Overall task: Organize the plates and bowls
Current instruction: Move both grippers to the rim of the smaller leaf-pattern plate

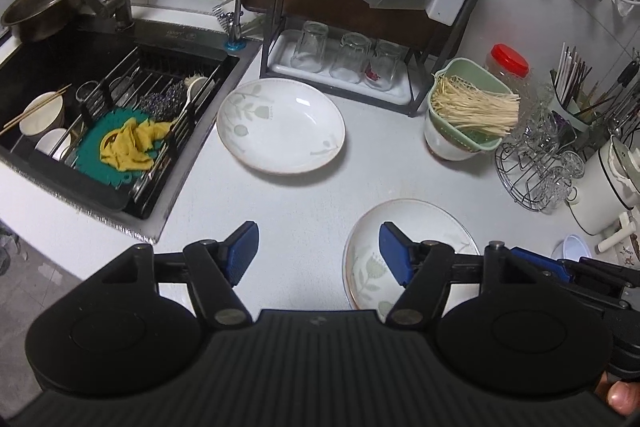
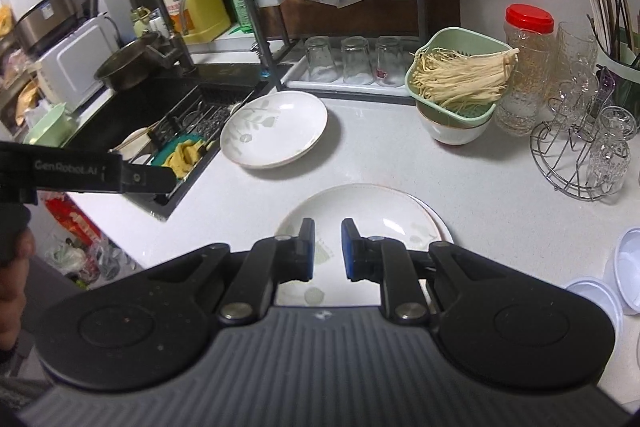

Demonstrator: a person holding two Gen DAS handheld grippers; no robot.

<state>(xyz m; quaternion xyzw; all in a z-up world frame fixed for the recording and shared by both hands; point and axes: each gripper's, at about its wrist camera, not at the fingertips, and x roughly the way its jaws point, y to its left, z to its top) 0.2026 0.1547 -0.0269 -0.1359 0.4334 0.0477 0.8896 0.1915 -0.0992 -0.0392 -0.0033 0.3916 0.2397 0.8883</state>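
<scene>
A white deep plate with a green leaf print [image 1: 280, 125] [image 2: 274, 131] lies on the white counter beside the sink. A second leaf-print plate [image 1: 416, 227] [image 2: 368, 211] lies nearer, seemingly stacked on another plate. My left gripper [image 1: 316, 247] is open wide and empty above the counter, left of the near plate. My right gripper [image 2: 327, 243] hovers over the near plate with its jaws a small gap apart, holding nothing. White bowls [image 1: 42, 115] with chopsticks sit in the sink.
A sink [image 1: 100, 115] with a rack, a green mat and a yellow cloth is at left. A black shelf with upturned glasses [image 1: 348, 59] stands behind. A green basket of noodles [image 1: 468, 103], a wire glass rack [image 1: 536, 163], a red-lidded jar [image 2: 528, 39] and plastic lids [image 2: 600, 291] are at right.
</scene>
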